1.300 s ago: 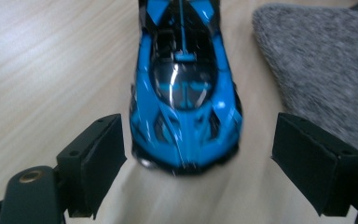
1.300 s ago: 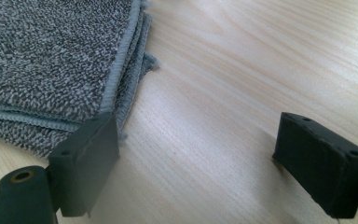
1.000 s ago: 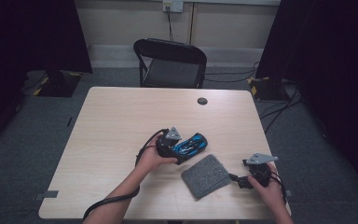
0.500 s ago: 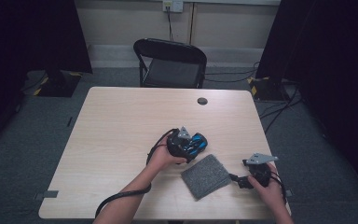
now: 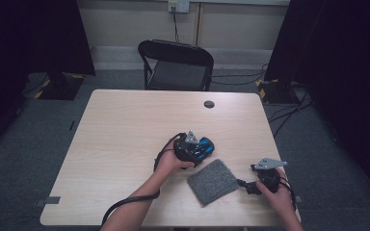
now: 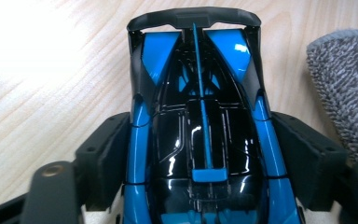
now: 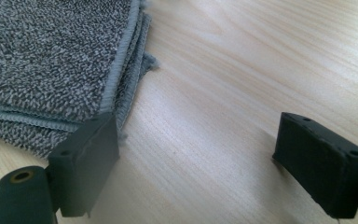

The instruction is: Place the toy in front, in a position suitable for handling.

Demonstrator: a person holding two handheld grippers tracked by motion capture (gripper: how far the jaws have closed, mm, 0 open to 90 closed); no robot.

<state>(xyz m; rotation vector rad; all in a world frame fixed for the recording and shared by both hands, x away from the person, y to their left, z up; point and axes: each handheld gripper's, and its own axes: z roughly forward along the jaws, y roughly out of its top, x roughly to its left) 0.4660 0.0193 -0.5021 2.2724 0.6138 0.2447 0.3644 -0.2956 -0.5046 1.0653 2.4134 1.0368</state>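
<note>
Since the earlier frame, the left tool [image 5: 198, 147] has been shifted a little to the right across the tabletop [image 5: 125, 130] and brought over the toy car [image 5: 203, 147], and its jaws have just been closing with the car between them. In the left gripper view, the two black pads are seen set against the blue flanks of the car [image 6: 199, 126], one on each side, so the car is held by a fairly wide grip. The car is glossy black and blue, with its dark rear wing pointing away from the camera. It sits on the tabletop near the middle, slightly toward the person's side.

Just beside the car, on the side nearer the person and to the right, a folded grey cloth [image 5: 213, 181] is laid flat; its edge is seen at the right of the left gripper view [image 6: 345, 88].

The right tool [image 5: 246, 185] is held low over the tabletop just to the right of the cloth, with its jaws spread wide and nothing between them. In the right gripper view, one pad [image 7: 86, 161] is seen at the corner of the cloth [image 7: 51, 60]; whether it touches cannot be told.

Farther out, a small dark round disc [image 5: 209, 104] is set in the tabletop near the far edge, and a black folding chair [image 5: 176, 65] stands behind it.
</note>
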